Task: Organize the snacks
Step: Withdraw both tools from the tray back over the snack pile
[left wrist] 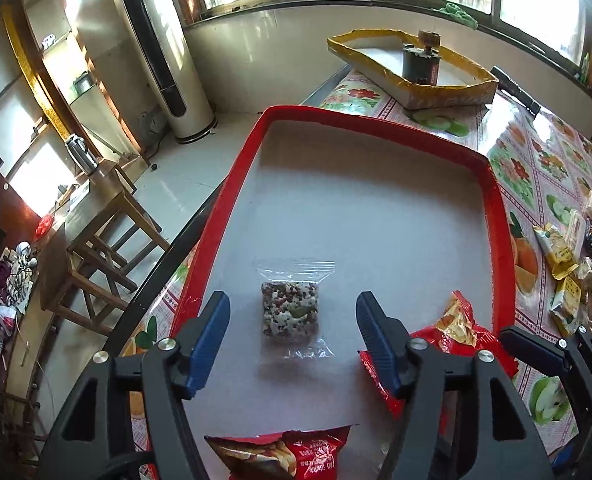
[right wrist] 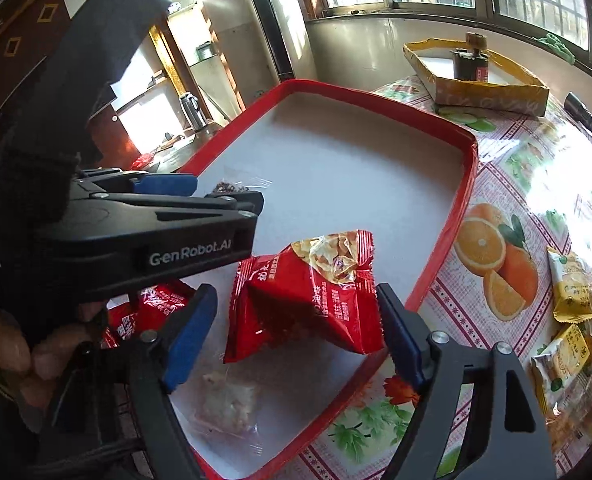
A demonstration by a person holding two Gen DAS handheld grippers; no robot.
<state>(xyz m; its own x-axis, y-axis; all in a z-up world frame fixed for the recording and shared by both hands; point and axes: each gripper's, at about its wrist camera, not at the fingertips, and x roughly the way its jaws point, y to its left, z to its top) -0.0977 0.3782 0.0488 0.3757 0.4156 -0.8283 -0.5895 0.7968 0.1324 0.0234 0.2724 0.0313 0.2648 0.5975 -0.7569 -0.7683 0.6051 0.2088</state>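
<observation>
Left gripper (left wrist: pixel 292 336) jaws spread wide, clear-wrapped nut bar (left wrist: pixel 290 313) lying loose between on red tray (left wrist: pixel 495 200). Right gripper (right wrist: pixel 296 336) jaws apart around red snack packet (right wrist: pixel 307 304), grip unclear. Yellow packets (right wrist: pixel 571 292) beyond on fruit-print tablecloth (right wrist: pixel 495 168).

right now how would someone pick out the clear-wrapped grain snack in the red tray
Find the red-rimmed tray on the fruit-print tablecloth. On its grey floor, between the left gripper's open fingers, lies the grain snack: a speckled square in see-through wrap, unlike the red packets beside it.
</observation>
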